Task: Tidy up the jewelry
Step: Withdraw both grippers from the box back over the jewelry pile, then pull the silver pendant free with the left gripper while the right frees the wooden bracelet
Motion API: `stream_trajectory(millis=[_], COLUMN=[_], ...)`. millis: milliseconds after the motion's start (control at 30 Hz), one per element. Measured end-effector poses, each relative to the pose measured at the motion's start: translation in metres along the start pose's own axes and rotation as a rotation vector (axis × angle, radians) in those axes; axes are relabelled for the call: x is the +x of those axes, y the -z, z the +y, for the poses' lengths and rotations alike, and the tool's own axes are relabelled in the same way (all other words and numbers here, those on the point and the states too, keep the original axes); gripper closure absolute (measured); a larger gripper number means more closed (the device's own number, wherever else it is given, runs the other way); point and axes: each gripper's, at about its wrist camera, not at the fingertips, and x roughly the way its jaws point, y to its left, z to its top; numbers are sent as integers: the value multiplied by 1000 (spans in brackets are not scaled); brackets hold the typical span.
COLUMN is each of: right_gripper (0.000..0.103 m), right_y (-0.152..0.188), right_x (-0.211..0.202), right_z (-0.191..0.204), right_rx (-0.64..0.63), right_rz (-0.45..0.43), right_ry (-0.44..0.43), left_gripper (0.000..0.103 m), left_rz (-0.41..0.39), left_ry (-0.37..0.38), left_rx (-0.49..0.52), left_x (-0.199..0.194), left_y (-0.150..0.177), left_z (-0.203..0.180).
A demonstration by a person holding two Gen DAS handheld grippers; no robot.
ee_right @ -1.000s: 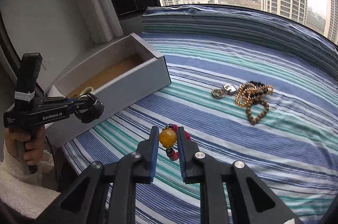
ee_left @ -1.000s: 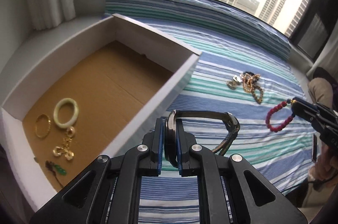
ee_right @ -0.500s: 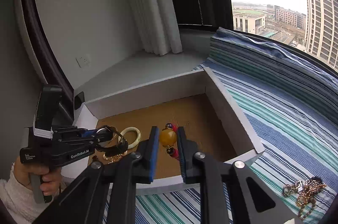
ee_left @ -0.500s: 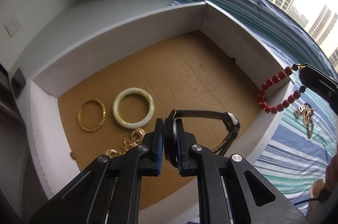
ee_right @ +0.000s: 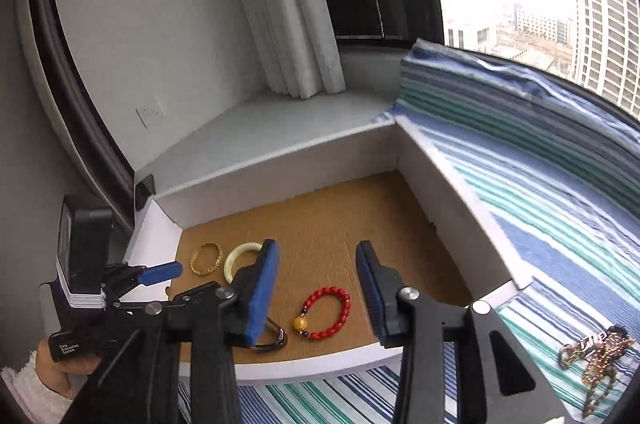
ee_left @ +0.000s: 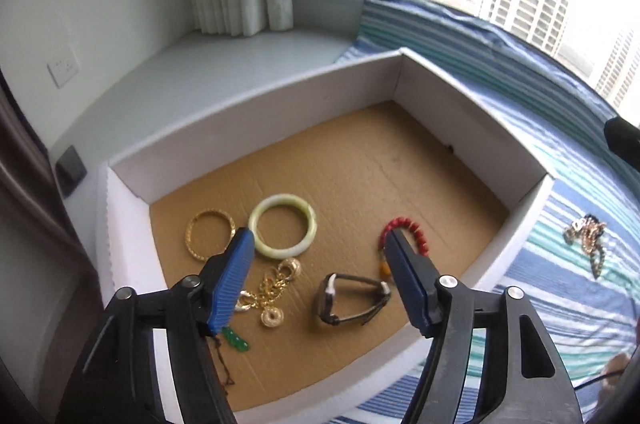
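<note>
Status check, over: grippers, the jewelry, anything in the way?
Both grippers opening, nothing between fingers. Watch and red bead bracelet lie in box. Tangled chains remain on striped bedding. Nothing blocking.

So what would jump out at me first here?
Probably the white box with a cardboard floor, holding a red bead bracelet, a pale green bangle and a watch. A tangle of chains lies outside on the striped blanket.

You see one readable label only: white print "Data Acquisition System" on black body of left gripper [ee_right: 160,274], right wrist view, just above hand [ee_right: 66,364] gripping its handle. Third word small, partly blurred. Wall socket plate [ee_left: 62,68] shows marks too small for you to read.
</note>
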Motion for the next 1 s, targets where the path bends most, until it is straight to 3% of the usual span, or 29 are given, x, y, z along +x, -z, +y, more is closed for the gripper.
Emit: stream_trajectory(millis=[67, 233, 400, 600, 800, 1000], right_gripper=[46, 42, 42, 42, 42, 42], right_y=[5, 61, 155, 255, 296, 293], right_x=[-35, -93, -126, -159, -176, -170], right_z=[-3, -27, -68, -111, -134, -136], right_rx=[-18, 13, 129, 274, 355, 374], right_rz=[-59, -82, 24, 139, 163, 130], right_ry=[52, 198, 379, 605, 640, 609], left_gripper=[15, 9, 8, 8, 8, 8], left_rz=[-56, -83, 61, 203, 218, 221], left_ry=[44, 198, 320, 396, 390, 361], left_rx=[25, 155, 328, 459, 532, 560], left_x=[-22, -40, -11, 20, 27, 39], left_y=[3, 28, 86, 152, 183, 192], left_z=[-16, -81, -162, -230, -255, -260])
